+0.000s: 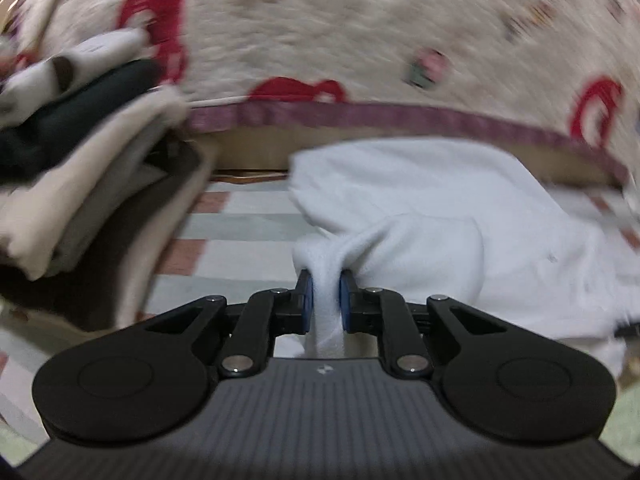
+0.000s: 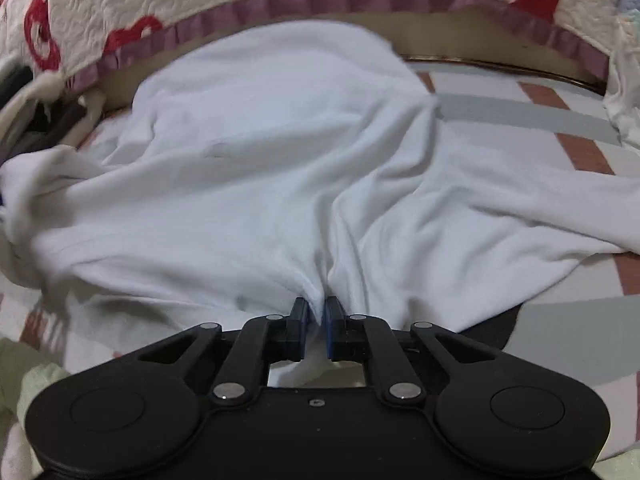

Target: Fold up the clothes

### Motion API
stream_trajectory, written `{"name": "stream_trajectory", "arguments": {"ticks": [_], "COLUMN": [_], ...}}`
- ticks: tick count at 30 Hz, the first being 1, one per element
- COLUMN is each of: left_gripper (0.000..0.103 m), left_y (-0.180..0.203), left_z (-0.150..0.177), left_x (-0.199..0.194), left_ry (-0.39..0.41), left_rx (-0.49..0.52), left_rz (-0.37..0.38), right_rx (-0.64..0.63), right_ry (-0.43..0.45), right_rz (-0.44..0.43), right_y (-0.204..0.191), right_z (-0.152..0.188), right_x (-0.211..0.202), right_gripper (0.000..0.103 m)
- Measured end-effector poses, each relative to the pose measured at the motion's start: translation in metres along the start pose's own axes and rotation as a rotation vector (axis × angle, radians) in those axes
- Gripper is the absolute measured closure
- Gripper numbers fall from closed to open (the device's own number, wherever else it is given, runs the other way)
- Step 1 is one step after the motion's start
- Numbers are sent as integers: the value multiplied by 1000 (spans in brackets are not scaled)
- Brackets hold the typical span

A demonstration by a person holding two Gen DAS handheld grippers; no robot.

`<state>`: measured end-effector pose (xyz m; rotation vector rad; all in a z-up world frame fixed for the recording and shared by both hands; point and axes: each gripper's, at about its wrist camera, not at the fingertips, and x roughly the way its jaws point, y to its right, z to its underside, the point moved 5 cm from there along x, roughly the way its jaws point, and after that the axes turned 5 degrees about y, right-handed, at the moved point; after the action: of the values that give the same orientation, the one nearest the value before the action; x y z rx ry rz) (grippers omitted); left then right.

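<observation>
A white garment (image 2: 280,152) lies rumpled on a striped cover (image 2: 520,120) of white, grey and pink bands. My right gripper (image 2: 318,306) is shut on a pinched fold at the garment's near edge, and creases fan out from the pinch. In the left wrist view the same white garment (image 1: 420,208) spreads to the right. My left gripper (image 1: 326,280) is shut on a thick bunched strip of it that runs between the blue pads (image 1: 306,292) and back under the gripper body.
A stack of folded clothes (image 1: 80,184), beige, black and white, sits at the left. Behind runs a cream quilt with red prints (image 1: 360,32) and a purple hem (image 2: 320,0). More pale cloth (image 2: 624,92) lies at the far right.
</observation>
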<state>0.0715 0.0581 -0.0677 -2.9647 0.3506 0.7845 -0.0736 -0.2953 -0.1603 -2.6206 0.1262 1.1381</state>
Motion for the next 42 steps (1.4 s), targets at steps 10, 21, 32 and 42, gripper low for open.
{"name": "stream_trajectory", "arguments": {"ticks": [10, 21, 32, 42], "left_gripper": [82, 51, 35, 97], "left_y": [-22, 56, 87, 109], "left_z": [42, 82, 104, 75], "left_x": [10, 29, 50, 33], "left_ry": [-122, -379, -469, -352], "left_rx": [-199, -283, -248, -51], "left_rz": [86, 408, 411, 417], "right_rx": [33, 144, 34, 16], "right_ry": [4, 19, 37, 147], "right_rz": [37, -21, -24, -132], "right_y": [11, 14, -2, -5], "right_z": [-2, 5, 1, -11], "right_x": [2, -9, 2, -65], "right_gripper": [89, 73, 97, 97]}}
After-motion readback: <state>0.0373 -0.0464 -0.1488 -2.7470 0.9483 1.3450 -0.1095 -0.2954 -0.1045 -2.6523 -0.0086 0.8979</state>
